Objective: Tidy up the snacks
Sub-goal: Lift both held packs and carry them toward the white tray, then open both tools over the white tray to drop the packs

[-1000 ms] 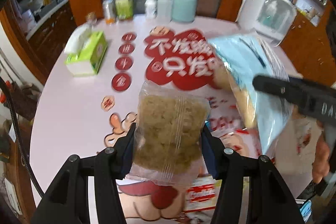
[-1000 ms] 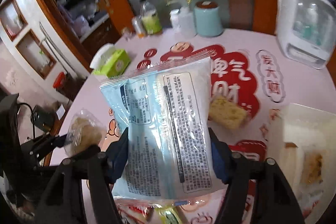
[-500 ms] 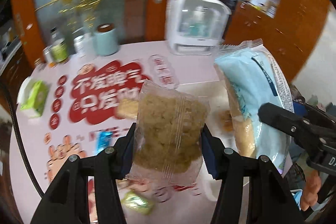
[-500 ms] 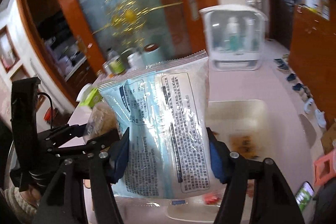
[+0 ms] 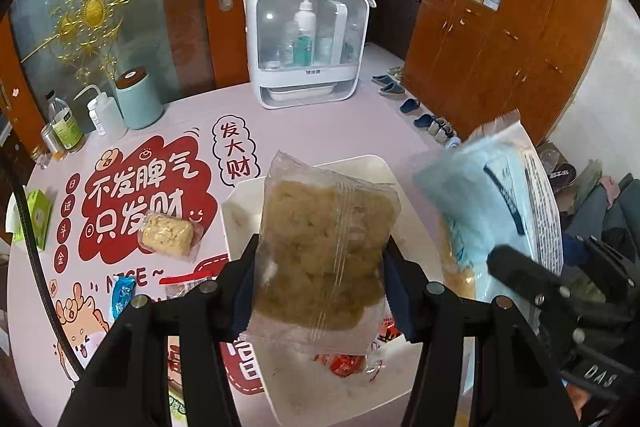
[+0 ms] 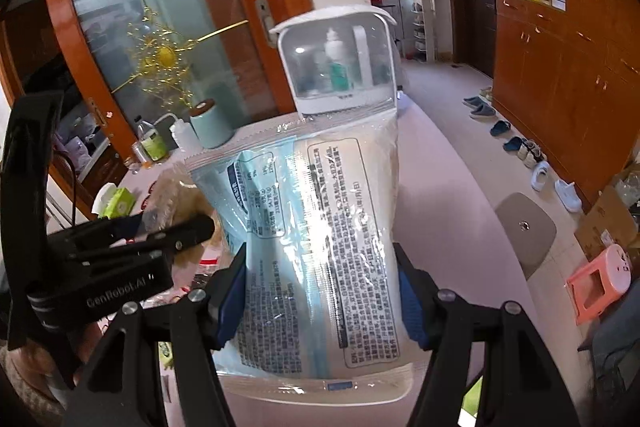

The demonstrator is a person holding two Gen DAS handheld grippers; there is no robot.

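A clear packet of brown crumbly snack (image 5: 326, 259) stands upright at the centre of the left wrist view, pinched between the blue pads of the left gripper (image 5: 320, 287), above a white tray (image 5: 248, 211). Red wrappers (image 5: 344, 363) lie in the tray under it. At right in that view a pale blue printed bag (image 5: 496, 211) sits clamped in the right gripper (image 6: 322, 291), which fills the centre of its own view. On the pink table (image 5: 312, 135), left of the tray, lies a yellow wrapped cake (image 5: 168, 235), with a small blue packet (image 5: 122, 295) at lower left. A white cabinet (image 5: 306, 43) stands at the table's far edge.
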